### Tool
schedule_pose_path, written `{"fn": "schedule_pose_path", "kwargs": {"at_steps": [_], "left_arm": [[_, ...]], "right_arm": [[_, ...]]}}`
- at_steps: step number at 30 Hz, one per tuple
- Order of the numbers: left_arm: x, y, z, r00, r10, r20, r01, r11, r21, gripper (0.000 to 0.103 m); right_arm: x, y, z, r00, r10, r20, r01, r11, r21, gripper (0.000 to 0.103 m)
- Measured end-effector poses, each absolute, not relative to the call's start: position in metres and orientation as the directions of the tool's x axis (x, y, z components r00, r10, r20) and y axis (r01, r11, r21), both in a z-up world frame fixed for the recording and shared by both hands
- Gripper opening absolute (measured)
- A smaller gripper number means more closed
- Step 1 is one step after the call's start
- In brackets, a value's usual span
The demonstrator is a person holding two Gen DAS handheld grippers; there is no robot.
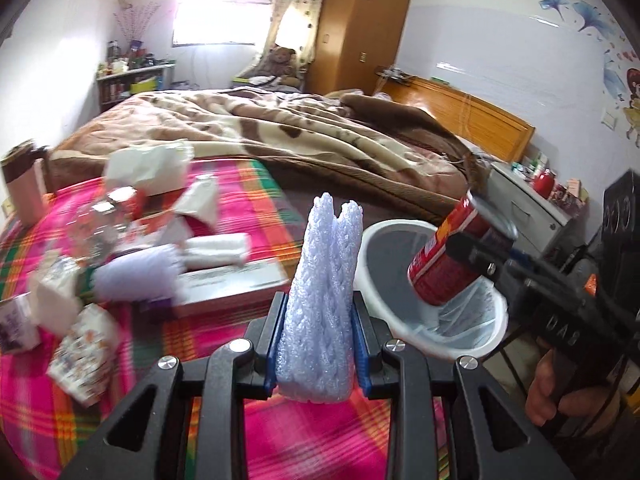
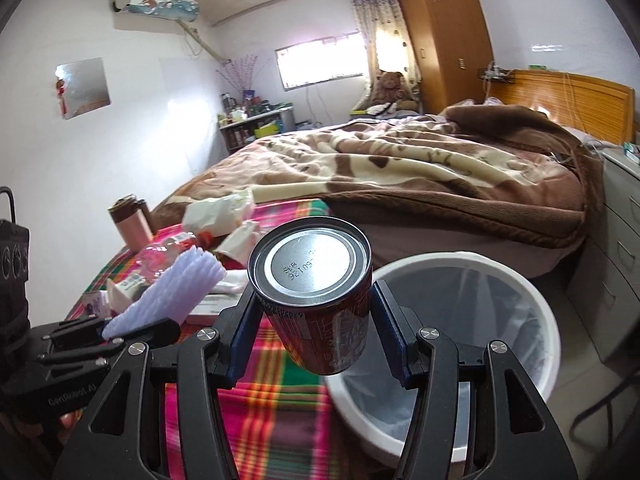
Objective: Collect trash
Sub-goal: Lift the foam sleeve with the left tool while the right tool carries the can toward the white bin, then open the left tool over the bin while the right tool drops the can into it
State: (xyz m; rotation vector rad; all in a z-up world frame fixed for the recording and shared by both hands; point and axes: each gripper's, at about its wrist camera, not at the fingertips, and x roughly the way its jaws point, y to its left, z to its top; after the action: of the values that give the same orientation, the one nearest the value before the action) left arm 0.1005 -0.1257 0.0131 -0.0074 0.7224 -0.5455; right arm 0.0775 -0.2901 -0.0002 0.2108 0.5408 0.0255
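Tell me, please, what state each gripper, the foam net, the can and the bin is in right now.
Left gripper: shut on the foam net.
Foam net: squeezed between the blue pads, pointing up.
Right gripper: shut on the red can.
Red can: held tilted, above the bin's edge.
White bin: open, lined with a clear bag.

Litter pile point(image 1: 132, 240) on plaid cloth motion-blurred, bin's point(image 1: 372, 240) near rim hidden behind can point(image 1: 452, 256).

Beyond the plaid cloth point(image 1: 256, 184): bed point(image 2: 400, 168) under rumpled brown blanket, wooden headboard point(image 1: 472, 116), tall wardrobe point(image 2: 440, 36), teddy bear point(image 2: 390, 86) by the curtain, cluttered shelf point(image 1: 132, 80), wall air conditioner point(image 2: 154, 0), grey drawers point(image 2: 624, 232).
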Motion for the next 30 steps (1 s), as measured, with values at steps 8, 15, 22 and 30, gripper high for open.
{"fn": "schedule_pose_path", "kwargs": {"at_steps": [8, 15, 22, 30], "left_arm": [[0.115, -0.183, 0.005, 0.531, -0.542, -0.651, 0.558, 0.802, -0.213, 0.031], [0.122, -0.219, -0.007, 0.469, -0.549, -0.692, 0.596, 0.775, -0.21, 0.031], [0.122, -0.243, -0.017, 0.436, -0.537, -0.722, 0.623, 0.759, -0.188, 0.031], [0.122, -0.238, -0.015, 0.454, -0.535, -0.713, 0.608, 0.77, -0.191, 0.065]], "right_arm": [[0.08, -0.331, -0.022, 0.818, 0.002, -0.576, 0.146, 0.967, 0.21, 0.056], [0.079, -0.351, -0.036, 0.778, -0.037, -0.627, 0.202, 0.96, 0.195, 0.056], [0.08, -0.363, -0.045, 0.743, -0.045, -0.668, 0.23, 0.954, 0.19, 0.056], [0.079, -0.373, -0.046, 0.738, -0.062, -0.672, 0.268, 0.941, 0.207, 0.065]]}}
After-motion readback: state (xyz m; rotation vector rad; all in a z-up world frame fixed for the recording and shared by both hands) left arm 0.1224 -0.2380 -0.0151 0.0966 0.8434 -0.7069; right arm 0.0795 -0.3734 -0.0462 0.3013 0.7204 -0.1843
